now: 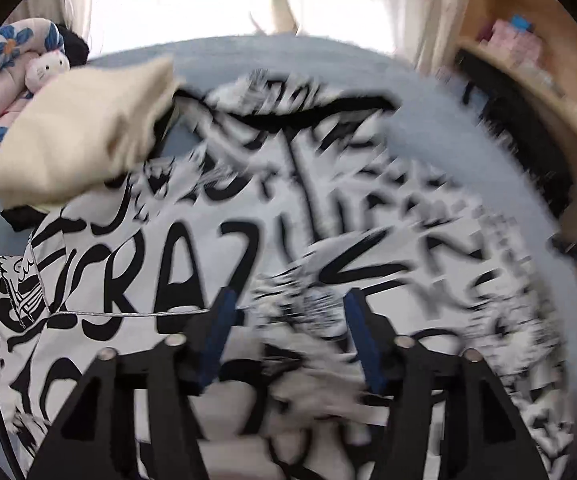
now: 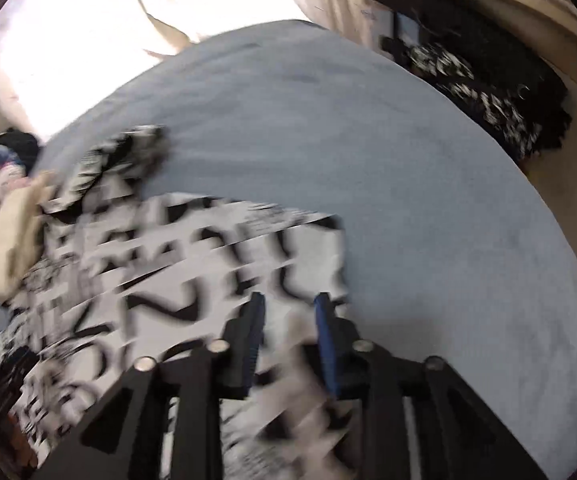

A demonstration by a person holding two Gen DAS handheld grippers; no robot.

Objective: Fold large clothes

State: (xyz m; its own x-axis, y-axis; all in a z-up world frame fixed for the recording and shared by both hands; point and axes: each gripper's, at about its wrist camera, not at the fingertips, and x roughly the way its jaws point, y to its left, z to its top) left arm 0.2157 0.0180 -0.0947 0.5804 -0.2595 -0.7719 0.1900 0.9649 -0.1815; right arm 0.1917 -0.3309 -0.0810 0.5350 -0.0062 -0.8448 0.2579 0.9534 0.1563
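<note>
Motion blur smears most of your view, so the print on the shirt (image 1: 216,248) reads only in part. It lies rumpled on the soft blue bed (image 2: 368,160), partly under a cream cloth (image 1: 80,132). Your left gripper (image 1: 288,304) and right gripper (image 2: 288,308) both stand apart over bunched fabric; whether either pinches it, I cannot tell.

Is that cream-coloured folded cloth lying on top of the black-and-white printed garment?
Yes, in the left wrist view the cream folded cloth overlaps the upper left corner of the black-and-white garment spread on the blue bed cover.
</note>
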